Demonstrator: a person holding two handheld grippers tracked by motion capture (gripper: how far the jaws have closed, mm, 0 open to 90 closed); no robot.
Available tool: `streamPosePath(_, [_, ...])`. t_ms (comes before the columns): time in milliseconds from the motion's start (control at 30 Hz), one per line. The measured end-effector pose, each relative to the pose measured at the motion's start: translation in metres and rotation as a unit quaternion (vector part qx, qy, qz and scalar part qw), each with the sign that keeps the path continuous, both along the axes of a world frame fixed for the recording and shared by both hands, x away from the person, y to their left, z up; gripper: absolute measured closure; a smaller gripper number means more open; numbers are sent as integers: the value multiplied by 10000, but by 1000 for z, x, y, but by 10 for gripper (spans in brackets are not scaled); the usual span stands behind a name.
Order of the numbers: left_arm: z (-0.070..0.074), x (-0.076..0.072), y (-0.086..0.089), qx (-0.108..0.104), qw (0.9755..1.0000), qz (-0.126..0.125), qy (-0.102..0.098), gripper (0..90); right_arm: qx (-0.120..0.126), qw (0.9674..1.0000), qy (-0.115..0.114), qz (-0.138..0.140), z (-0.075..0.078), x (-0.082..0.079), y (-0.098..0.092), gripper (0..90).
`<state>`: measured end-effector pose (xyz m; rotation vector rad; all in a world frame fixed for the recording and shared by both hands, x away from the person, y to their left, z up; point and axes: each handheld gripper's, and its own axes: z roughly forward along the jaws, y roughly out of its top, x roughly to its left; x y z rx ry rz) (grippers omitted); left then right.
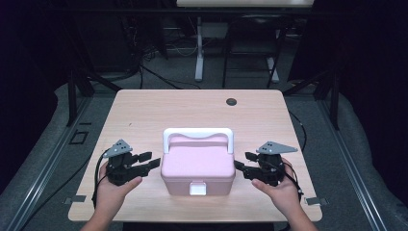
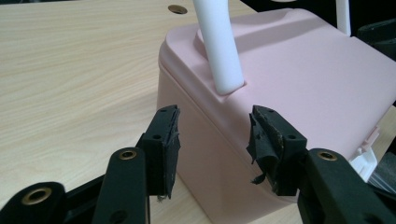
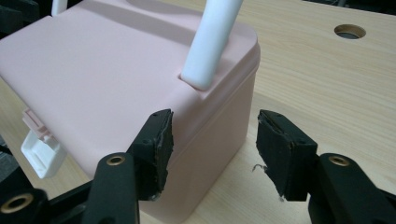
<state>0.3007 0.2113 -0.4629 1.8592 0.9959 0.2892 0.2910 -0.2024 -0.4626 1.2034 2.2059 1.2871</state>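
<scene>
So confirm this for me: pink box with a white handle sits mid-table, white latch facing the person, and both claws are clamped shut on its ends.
One thing is wrong: the claws are not clamped. In the gripper views the left claw and right claw stand open beside the box, their pads off its walls. The rest holds: white handle, white latch facing the person, box mid-table.

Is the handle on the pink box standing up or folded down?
Standing up. The white handle rises as an arch above the lid of the pink box, its posts rising steeply from the lid's end sockets in both gripper views.
</scene>
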Motion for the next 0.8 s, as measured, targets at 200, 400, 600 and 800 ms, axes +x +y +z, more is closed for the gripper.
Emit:
streamPosePath(200, [12,3,2,-156,9998,60,-141,477,114,9996,-56,245,14,2,2,447])
streamPosePath(400, [22,8,-2,-321,9992,-207,-130,454,-8,9993,-104,359,28,8,6,559])
streamPosePath(600, [26,16,-9,-218,9992,-212,-255,468,53,9991,-158,390,32,20,11,557])
streamPosePath(800, [19,27,-16,-265,9993,-200,-173,476,102,9991,-135,388,26,32,16,535])
